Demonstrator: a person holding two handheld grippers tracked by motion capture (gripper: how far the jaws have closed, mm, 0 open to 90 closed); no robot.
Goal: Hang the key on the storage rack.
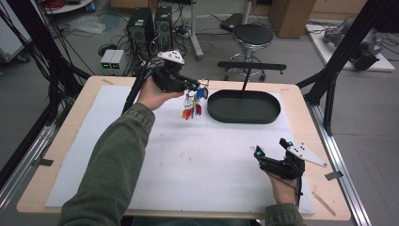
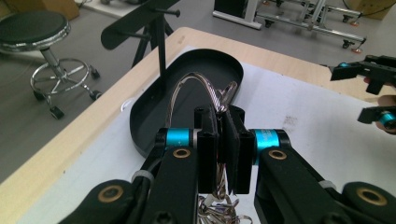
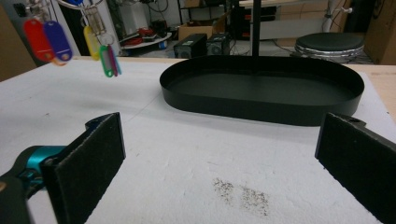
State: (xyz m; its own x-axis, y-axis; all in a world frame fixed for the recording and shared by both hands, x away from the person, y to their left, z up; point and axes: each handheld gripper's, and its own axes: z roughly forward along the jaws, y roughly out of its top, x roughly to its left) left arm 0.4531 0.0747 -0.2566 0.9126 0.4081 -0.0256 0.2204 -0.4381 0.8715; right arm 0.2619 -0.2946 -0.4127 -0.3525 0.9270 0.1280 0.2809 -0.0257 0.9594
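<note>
- The left gripper's (image 2: 223,154) own jaws hide most of the key bunch (image 1: 193,104); the tags hang below them, above the white mat (image 1: 197,155).
- It is clamped on the bunch's wire loop (image 2: 196,91), just beside the black oval tray (image 1: 243,107).
- The right gripper (image 1: 273,150) rests wide apart, holding nothing.

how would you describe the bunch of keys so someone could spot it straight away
Start at the black oval tray at the far side of the white mat. Just left of its rim, the bunch of keys hangs in the air from the left claw, which is shut on its ring. Its coloured tags dangle clear of the mat.
</note>
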